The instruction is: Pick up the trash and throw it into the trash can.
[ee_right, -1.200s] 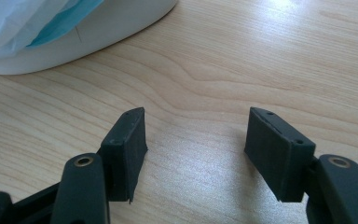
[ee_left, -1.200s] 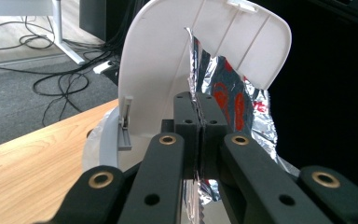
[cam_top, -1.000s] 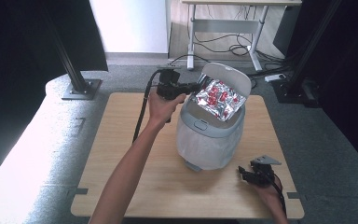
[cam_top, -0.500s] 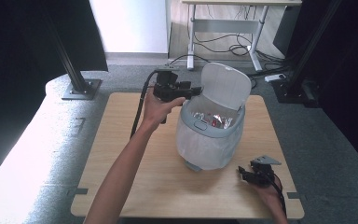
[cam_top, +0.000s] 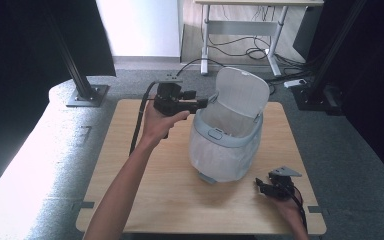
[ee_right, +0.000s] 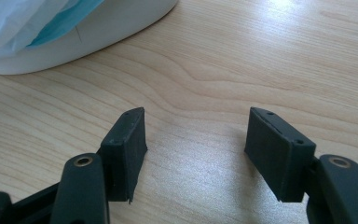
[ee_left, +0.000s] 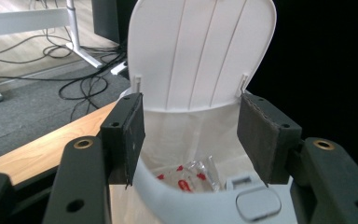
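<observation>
Your left gripper hangs at the rim of the white bin, its fingers having just been opening and now standing apart with nothing between them; through the gap you look over the grey rim into the bag-lined bin, where a crinkled clear wrapper with red print lies at the bottom. The lid stands upright behind the opening, toward the far edge of the table. The bin itself sits at the middle of the table, a little toward the right edge. Your right gripper rests low near the near right corner, its fingers also parted and empty over bare wood, just beside the bin's white base. By the look of it, the wrapper is in and the drop-off step is done. The next move likely calls for drawing the left gripper clear of the rim and then tipping the lid forward and down; take care to push on the lid's top edge rather than catch the liner bag, and keep the bin from sliding.
</observation>
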The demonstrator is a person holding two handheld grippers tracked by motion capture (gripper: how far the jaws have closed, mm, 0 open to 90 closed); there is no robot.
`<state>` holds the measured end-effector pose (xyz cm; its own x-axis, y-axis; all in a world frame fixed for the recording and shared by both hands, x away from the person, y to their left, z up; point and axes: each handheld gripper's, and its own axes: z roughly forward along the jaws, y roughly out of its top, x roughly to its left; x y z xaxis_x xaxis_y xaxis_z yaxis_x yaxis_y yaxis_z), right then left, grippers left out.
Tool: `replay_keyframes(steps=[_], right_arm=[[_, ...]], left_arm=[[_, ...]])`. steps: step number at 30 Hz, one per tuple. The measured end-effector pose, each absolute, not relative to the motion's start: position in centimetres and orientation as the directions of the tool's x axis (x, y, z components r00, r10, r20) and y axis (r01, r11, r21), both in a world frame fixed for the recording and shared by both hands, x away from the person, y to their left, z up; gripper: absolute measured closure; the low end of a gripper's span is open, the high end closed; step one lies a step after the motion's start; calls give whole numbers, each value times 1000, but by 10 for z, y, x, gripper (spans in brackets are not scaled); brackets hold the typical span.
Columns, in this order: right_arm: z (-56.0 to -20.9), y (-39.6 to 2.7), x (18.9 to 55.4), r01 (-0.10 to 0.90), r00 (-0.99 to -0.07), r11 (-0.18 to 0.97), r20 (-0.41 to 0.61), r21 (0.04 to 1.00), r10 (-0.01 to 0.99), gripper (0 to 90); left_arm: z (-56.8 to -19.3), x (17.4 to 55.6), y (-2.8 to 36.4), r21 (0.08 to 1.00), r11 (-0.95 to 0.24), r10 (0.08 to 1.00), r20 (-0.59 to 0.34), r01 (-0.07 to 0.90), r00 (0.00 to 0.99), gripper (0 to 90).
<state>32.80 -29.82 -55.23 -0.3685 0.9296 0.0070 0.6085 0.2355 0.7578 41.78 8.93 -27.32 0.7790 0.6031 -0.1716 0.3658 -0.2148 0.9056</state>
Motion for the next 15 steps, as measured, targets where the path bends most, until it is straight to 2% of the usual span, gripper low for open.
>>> replay_keyframes(steps=[15], right_arm=[[-552,-298,328,608,-368,235,7,758,930,373]], left_arm=[[-303,386,143,917,-202,639,-143,344,756,403]])
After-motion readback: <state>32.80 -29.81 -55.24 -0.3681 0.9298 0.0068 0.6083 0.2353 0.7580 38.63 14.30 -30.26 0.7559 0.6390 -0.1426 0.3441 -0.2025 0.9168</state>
